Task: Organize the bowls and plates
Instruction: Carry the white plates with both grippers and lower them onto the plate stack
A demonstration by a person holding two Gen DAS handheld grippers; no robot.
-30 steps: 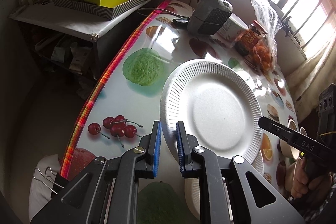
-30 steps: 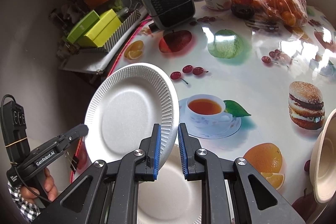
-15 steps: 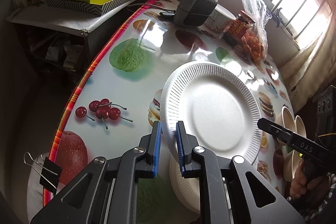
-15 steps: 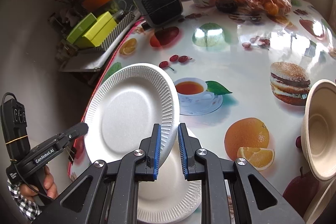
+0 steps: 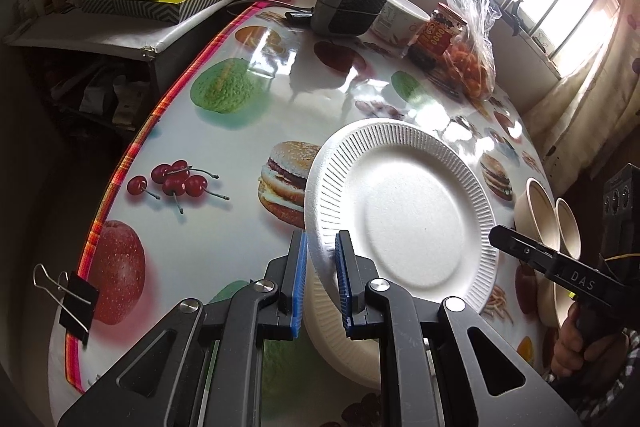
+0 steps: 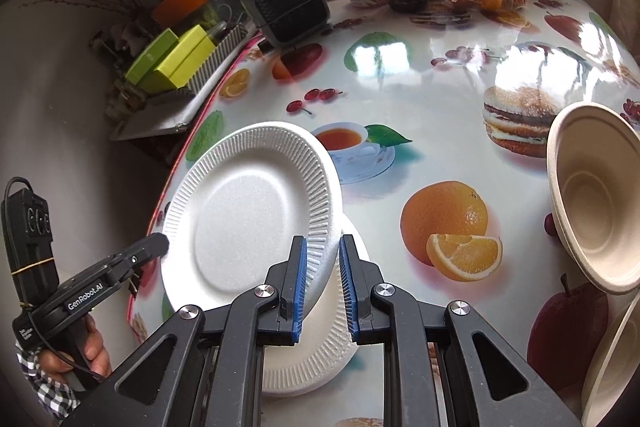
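A white ribbed paper plate point(image 5: 404, 211) is held above the table by both grippers. My left gripper point(image 5: 321, 283) is shut on its near-left rim. My right gripper point(image 6: 323, 285) is shut on the opposite rim of the same plate point(image 6: 248, 203). Under it lies a second white plate point(image 5: 340, 331), flat on the table, also in the right wrist view point(image 6: 320, 339). Beige bowls point(image 5: 548, 223) stand at the right edge; one bowl point(image 6: 592, 195) shows large in the right wrist view.
The fruit-print tablecloth point(image 5: 224, 131) covers the table. At the far end stand a small grey heater point(image 5: 352, 3), a white tub point(image 5: 396, 21), a jar point(image 5: 438, 35) and a bag of oranges point(image 5: 472, 55). A binder clip point(image 5: 68, 295) grips the left edge.
Both grippers have carried the held plate back toward the near end of the table, over the second plate, and lower. The beige bowls have come into view.
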